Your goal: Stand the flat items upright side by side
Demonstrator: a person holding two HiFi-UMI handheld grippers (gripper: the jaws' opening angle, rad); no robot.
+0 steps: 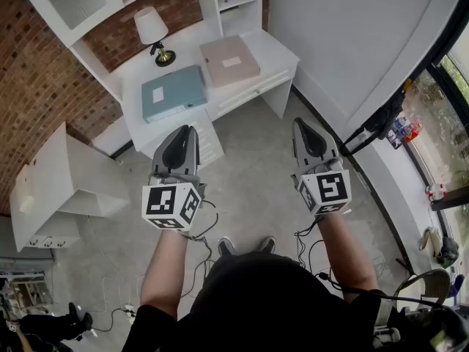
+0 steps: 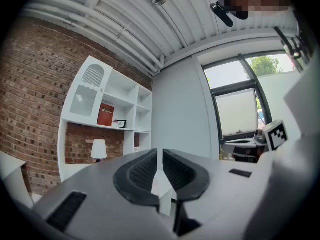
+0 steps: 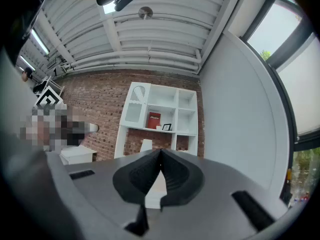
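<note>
Nothing of the task is being done yet. Both flat items are lying face-up on the white desk (image 1: 272, 56): a blue-grey flat folder (image 1: 174, 92) toward the left and a pale pink flat folder (image 1: 229, 60) with a small white label to its right. They are near each other with a strip of desktop showing between them. A small table lamp with a white shade (image 1: 152, 28) is standing behind the blue-grey one, against the brick wall.

The person is standing short of the desk and holding both tools out level over the grey floor. The left gripper (image 1: 187, 132) is pointing toward the desk's front edge below the blue-grey folder, and the right gripper (image 1: 300, 125) is hovering off the desk's right front corner. Neither is touching anything.

Each gripper's own view is showing its jaws drawn together with nothing between them — empty hands, in effect.

By my reading everything is left to do: approaching, opening, lifting each folder onto an edge, and setting the two upright side by side. A thin folder lying flush on the desktop is likely going to be awkward to get under.
</note>
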